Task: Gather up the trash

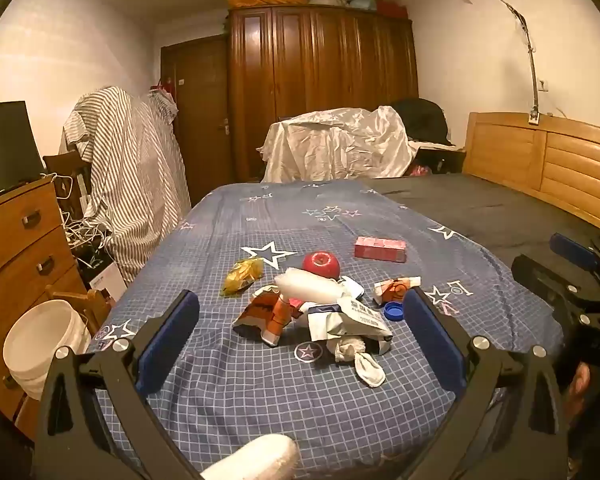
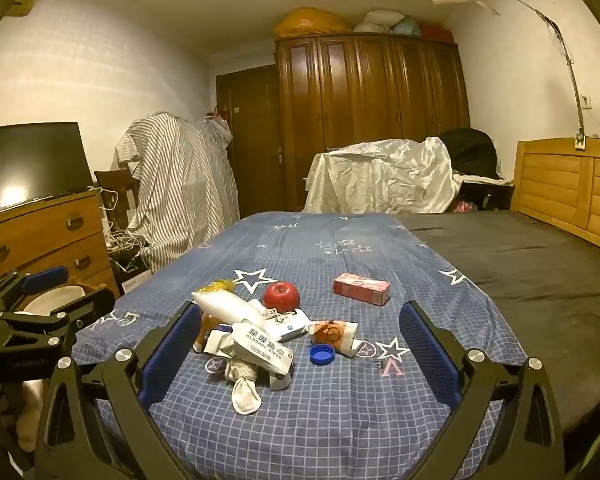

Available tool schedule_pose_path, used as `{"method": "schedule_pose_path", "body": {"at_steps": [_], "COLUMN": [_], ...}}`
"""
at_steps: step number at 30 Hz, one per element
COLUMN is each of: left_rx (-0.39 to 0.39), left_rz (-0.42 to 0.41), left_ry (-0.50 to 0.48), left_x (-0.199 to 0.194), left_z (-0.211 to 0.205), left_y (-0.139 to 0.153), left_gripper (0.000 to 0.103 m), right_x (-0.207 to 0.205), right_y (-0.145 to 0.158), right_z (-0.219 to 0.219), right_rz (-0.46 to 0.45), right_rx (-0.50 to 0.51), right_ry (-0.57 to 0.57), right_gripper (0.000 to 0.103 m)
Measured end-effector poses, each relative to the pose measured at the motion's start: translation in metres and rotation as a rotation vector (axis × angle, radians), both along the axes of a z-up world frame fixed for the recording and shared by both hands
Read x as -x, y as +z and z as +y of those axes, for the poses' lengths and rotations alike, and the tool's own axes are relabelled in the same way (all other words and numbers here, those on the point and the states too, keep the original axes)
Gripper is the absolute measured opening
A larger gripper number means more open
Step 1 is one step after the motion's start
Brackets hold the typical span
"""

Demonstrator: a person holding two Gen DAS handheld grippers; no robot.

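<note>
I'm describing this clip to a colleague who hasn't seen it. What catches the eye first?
A red apple sits mid-bed on the starred blue sheet, just behind a heap of crumpled wrappers and a blue bottle cap. A pink box lies apart to the right.

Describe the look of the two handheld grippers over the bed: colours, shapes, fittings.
Both are alike. The left gripper and the right gripper each have a matte black frame of angular, triangulated struts, joined by round silver bolts. Each finger carries a long, flat, dark blue pad on its inner face. No cables or markings show on them. Of the person, only a bit of a hand shows; no sleeve is visible.
</note>
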State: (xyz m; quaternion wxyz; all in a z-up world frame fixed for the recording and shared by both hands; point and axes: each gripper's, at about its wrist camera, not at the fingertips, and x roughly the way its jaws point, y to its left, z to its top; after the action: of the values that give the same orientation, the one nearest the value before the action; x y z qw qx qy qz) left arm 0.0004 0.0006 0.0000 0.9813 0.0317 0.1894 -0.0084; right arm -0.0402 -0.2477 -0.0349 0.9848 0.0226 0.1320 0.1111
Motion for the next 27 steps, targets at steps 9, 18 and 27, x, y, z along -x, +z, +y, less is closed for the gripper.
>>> {"method": "schedule_pose_path", "body": {"at_steps": [9,18,27], "left_rx": [-0.006,-0.003,-0.001], "left_rz": [0.004,0.017,0.03], "left_ry": [-0.005,-0.003,0.001], "left_x": [0.003,-0.002,-0.007], "left_z": [0.0,0.0,0.002], "left_y": [-0.002,-0.006,-0.016], "left_gripper": [0.098,0.098,0.098], "right_x": [-0.001,-0.002,-0.006], "right_y": [-0.003,-0.004,-0.008], "right_z": [-0.001,0.004,0.006], "right_rz": [0.015,0.018,0.026], "right_rx": [-0.014,-0.006,-0.003], "right_ry": [0.008,0.018,0.021], "right_gripper": [0.099,0.099,0.099]}}
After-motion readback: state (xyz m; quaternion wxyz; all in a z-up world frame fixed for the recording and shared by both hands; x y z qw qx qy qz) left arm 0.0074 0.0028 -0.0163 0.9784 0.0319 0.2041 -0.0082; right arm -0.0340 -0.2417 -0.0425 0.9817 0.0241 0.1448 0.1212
